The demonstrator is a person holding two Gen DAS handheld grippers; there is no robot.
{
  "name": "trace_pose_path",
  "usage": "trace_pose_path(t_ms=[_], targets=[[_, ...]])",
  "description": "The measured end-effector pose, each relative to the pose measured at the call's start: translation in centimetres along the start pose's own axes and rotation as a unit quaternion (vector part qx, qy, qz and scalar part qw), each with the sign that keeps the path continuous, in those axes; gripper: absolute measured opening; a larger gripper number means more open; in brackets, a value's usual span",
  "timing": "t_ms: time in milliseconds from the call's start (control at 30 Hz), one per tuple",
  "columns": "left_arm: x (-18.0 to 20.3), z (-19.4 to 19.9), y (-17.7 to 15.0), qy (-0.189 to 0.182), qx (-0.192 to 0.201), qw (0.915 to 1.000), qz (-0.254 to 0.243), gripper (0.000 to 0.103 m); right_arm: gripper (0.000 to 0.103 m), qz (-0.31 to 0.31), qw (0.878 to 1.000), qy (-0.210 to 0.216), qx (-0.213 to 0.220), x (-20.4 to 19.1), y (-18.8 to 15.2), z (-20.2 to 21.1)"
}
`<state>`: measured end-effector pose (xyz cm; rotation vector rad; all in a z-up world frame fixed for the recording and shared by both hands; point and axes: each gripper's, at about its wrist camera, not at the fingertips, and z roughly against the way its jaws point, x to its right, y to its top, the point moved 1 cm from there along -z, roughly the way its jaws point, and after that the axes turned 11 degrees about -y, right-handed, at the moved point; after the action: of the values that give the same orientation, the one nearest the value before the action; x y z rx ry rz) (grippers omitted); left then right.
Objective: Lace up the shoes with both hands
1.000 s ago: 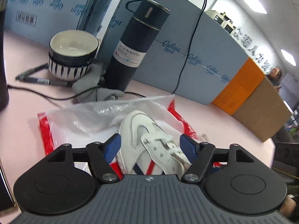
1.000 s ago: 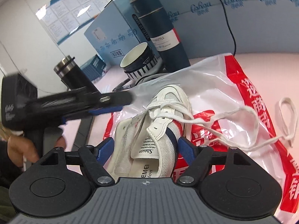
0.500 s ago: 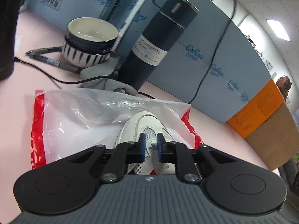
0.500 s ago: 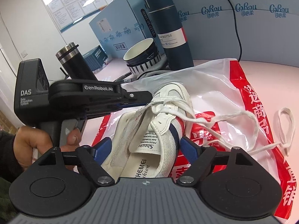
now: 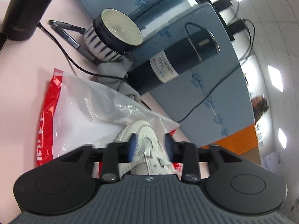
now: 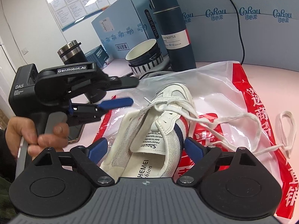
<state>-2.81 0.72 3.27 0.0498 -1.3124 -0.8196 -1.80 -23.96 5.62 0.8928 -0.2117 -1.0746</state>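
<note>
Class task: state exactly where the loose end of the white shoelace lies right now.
In the right wrist view, the white shoelace trails right from the white sneaker across the red-and-white plastic bag, ending looped on the pink table.

Bright, even office light from ceiling panels [image 5: 274, 77] at upper right of the left wrist view; shadows soft, barely any on the pink table [image 6: 261, 69]. Left wrist view is motion-blurred: bottle [image 5: 179, 59] label smeared, bowl [image 5: 115, 35] edges soft, whole pic tilted. Right wrist view sharp, print on the shoe [image 6: 158, 130] tongue readable. Glare patches on the plastic bag [image 6: 220, 85]. Heavy fisheye bend and dark corners in both.
</note>
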Motion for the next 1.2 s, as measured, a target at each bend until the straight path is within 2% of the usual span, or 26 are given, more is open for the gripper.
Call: trace_pose_path(t_ms=[100, 133, 167, 233, 333, 533, 567, 600, 633, 667, 733, 900, 933, 967, 1000, 1033, 1200], targets=[[0.6, -1.1, -0.6, 0.006, -0.013, 0.9996, -0.024, 0.041, 0.089, -0.001, 1.0, 0.001, -0.001, 0.1, 0.0, 0.0], [0.6, -1.4, -0.8, 0.007, -0.017, 0.9994, -0.031, 0.037, 0.089, -0.002, 1.0, 0.001, -0.001, 0.1, 0.0, 0.0], [0.7, -1.7, -0.9, 0.009, -0.022, 0.999, -0.037, 0.022, 0.089, -0.003, 1.0, 0.002, -0.005, 0.1, 0.0, 0.0], [0.8, -2.1, -1.1, 0.016, -0.028, 0.9982, -0.05, 0.003, 0.089, -0.005, 1.0, 0.002, -0.015, 0.1, -0.2, -0.3], [0.4, -1.5, -0.6, 0.014, -0.013, 0.9991, -0.038, 0.002, 0.089, -0.011, 1.0, 0.007, -0.018, 0.2, -0.4, -0.3], [-1.3, 0.9, 1.4, 0.022, 0.043, 0.9988, 0.008, 0.0, 0.089, -0.014, 1.0, 0.004, -0.015, 0.2, -0.4, -0.3], [-1.6, 1.1, 1.7, 0.013, 0.042, 0.9989, 0.016, 0.0, 0.089, -0.016, 1.0, 0.002, -0.014, 0.2, -0.4, -0.3], [-1.7, 1.3, 1.7, 0.004, 0.036, 0.9991, 0.022, 0.002, 0.089, -0.017, 1.0, 0.001, -0.012, 0.3, -0.4, -0.3], [-1.6, 1.4, 1.6, -0.002, 0.029, 0.9994, 0.02, 0.009, 0.089, -0.019, 1.0, -0.001, -0.01, 0.4, -0.4, -0.3], [-1.4, 1.4, 1.3, -0.007, 0.023, 0.9996, 0.017, 0.026, 0.089, -0.021, 1.0, -0.002, -0.009, 0.4, -0.4, -0.2], [-0.8, 1.2, 0.6, -0.008, 0.015, 0.9999, -0.001, 0.045, 0.089, -0.024, 1.0, -0.005, -0.005, 0.6, -0.4, -0.2], [0.1, -1.2, -0.6, -0.004, -0.017, 0.9993, -0.034, 0.044, 0.089, -0.02, 1.0, -0.005, -0.007, 0.5, -0.4, -0.1], [0.2, -1.6, -0.8, -0.006, -0.024, 0.9988, -0.041, 0.034, 0.089, -0.022, 1.0, -0.008, -0.004, 0.6, -0.4, 0.0], [0.4, -2.0, -1.0, -0.007, -0.03, 0.9982, -0.051, 0.018, 0.089, -0.023, 1.0, -0.011, -0.002, 0.7, -0.3, 0.1], [0.5, -2.1, -1.0, 0.0, -0.03, 0.9978, -0.06, 0.013, 0.089, -0.024, 1.0, -0.015, 0.001, 0.8, -0.2, 0.1], [0.5, -2.2, -1.1, 0.007, -0.028, 0.9973, -0.068, 0.002, 0.089, -0.025, 1.0, -0.018, 0.004, 0.9, -0.2, 0.2], [-0.1, -1.6, -0.5, 0.003, -0.02, 0.9988, -0.044, 0.002, 0.089, -0.024, 0.999, -0.041, 0.005, 1.4, 0.7, 0.0]])
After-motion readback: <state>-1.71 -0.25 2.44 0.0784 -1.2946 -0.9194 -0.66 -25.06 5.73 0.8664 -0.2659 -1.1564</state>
